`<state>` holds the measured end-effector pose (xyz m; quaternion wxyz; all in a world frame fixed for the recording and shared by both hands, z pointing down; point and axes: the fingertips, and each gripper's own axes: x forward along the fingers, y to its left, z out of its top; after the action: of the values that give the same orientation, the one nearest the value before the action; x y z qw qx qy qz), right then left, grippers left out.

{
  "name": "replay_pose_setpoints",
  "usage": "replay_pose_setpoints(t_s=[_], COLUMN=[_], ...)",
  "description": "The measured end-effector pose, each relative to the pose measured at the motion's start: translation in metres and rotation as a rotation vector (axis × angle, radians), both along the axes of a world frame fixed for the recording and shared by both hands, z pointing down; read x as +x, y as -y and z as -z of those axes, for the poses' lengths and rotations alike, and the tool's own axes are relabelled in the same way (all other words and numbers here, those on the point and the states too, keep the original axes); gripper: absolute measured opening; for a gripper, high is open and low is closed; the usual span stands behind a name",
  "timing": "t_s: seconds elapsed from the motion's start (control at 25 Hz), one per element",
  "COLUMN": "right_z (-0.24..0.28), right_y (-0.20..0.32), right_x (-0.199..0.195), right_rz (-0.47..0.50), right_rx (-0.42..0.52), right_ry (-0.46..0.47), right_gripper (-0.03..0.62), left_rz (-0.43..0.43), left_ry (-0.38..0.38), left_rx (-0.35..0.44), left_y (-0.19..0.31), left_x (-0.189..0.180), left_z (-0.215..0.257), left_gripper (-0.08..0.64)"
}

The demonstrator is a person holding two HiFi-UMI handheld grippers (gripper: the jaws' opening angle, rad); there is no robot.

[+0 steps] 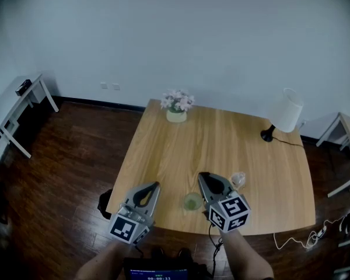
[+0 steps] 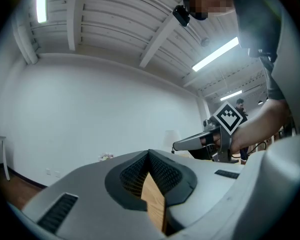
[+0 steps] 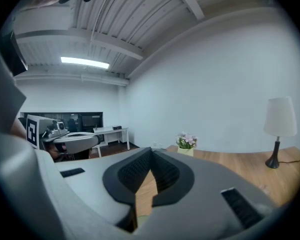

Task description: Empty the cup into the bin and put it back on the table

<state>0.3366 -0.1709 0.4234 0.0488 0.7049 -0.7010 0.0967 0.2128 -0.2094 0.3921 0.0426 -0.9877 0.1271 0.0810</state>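
Observation:
A small green translucent cup point(image 1: 192, 202) stands upright on the wooden table point(image 1: 221, 136) near its front edge. My left gripper point(image 1: 156, 184) is to the cup's left with its jaws shut and empty; in the left gripper view its tips point(image 2: 149, 153) meet over the bare table top. My right gripper point(image 1: 202, 175) hovers just right of and above the cup, also shut on nothing, and its tips point(image 3: 151, 151) touch in the right gripper view. A dark container point(image 1: 105, 203), perhaps the bin, sits on the floor by the table's front left corner.
A small clear crumpled object point(image 1: 238, 179) lies right of the right gripper. A flower pot point(image 1: 176, 105) stands at the table's far edge and a white lamp point(image 1: 284, 112) at the far right. White side tables point(image 1: 23, 98) flank the room. A cable point(image 1: 303, 238) trails on the floor.

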Motion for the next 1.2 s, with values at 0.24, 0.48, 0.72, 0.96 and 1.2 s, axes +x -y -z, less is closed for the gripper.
replay_pose_setpoints(t_s=[0.24, 0.48, 0.72, 0.96, 1.2], right_z=[-0.027, -0.07, -0.123, -0.165, -0.196], right_y=[0.021, 0.031, 0.025, 0.013, 0.001], right_x=[-0.003, -0.016, -0.027, -0.044, -0.035], right_rz=[0.057, 0.173, 0.262, 0.366, 0.343], right_rx=[-0.009, -0.098, -0.242, -0.381, -0.448], right_ry=[0.017, 0.006, -0.023, -0.064, -0.099], right_gripper=[0.0, 0.119, 0.272, 0.401, 0.433], left_rz=[0.025, 0.08, 0.108, 0.081, 0.15], left_ry=[0.044, 0.121, 0.177, 0.239, 0.299], left_rx=[-0.048, -0.109, -0.173, -0.255, -0.309], left_y=[0.013, 0.022, 0.023, 0.014, 0.019], left_x=[0.016, 0.026, 0.032, 0.032, 0.031], left_z=[-0.034, -0.071, -0.099, -0.136, -0.161], left_gripper=[-0.009, -0.009, -0.009, -0.009, -0.008])
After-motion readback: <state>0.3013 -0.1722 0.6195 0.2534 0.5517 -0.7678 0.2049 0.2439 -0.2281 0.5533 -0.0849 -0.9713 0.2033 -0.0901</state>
